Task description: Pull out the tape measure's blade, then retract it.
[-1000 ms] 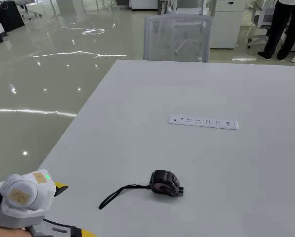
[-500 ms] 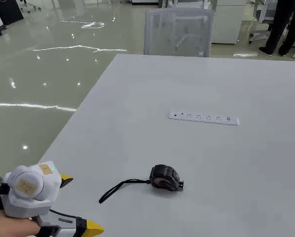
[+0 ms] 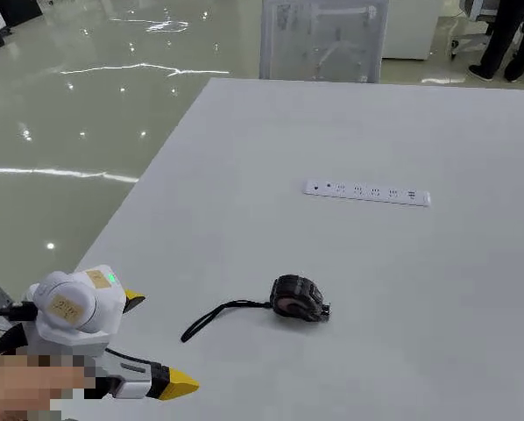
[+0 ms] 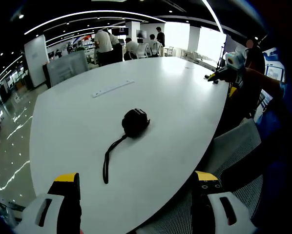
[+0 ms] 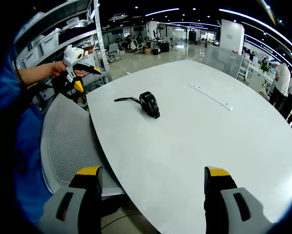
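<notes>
The tape measure (image 3: 297, 298) lies on the white bench (image 3: 350, 123), blade in, its strap (image 3: 216, 316) trailing toward the left gripper (image 4: 136, 178). The left gripper and the right gripper (image 5: 153, 171) have jaws spread, empty, well apart from the tape measure across bare bench. A power strip (image 3: 367, 193) lies beyond the tape measure.

Bright and even across the white table (image 3: 437, 289), with no dim corners. Comes from overhead: ceiling strips (image 5: 160, 10) far ahead of the right gripper (image 5: 151, 171), bent into arcs by the fisheye. Throws hard white glare streaks on the polished floor (image 3: 87, 114), ahead and left of the left gripper (image 3: 161, 342). Leaves a faint, soft shadow under the tape measure (image 3: 297, 298) ahead of the jaws. Sharp at centre; bows the table edge in both gripper views.
</notes>
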`<state>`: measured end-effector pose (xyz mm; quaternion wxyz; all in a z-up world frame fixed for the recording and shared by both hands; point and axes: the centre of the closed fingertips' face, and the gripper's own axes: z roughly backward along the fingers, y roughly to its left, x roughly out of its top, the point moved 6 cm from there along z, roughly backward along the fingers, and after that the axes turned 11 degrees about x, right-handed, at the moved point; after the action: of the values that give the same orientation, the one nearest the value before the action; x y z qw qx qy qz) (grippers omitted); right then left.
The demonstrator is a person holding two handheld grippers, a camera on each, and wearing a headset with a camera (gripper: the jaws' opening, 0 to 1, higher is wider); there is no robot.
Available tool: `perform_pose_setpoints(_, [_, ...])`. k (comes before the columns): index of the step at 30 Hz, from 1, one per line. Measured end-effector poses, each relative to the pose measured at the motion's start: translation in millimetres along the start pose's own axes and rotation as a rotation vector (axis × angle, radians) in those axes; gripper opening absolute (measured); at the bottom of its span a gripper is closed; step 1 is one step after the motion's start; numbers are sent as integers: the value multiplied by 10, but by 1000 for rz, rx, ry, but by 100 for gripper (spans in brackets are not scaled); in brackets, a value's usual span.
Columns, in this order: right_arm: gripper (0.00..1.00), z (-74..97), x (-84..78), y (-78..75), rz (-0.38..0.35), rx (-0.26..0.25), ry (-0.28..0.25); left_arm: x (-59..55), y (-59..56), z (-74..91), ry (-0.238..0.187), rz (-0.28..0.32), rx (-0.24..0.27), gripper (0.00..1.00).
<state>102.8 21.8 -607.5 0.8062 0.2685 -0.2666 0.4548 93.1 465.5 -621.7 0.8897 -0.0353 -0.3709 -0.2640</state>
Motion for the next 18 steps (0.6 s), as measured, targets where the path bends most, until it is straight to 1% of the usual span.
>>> perform_pose_setpoints(12, [81,-198,106,-48,37,32,16,55,-37,-162,-6,-15,-24,90])
perform_pose_setpoints(18, [80,-309,155,-80,47,53,22,61,-41,-261,0,-36,-39,89])
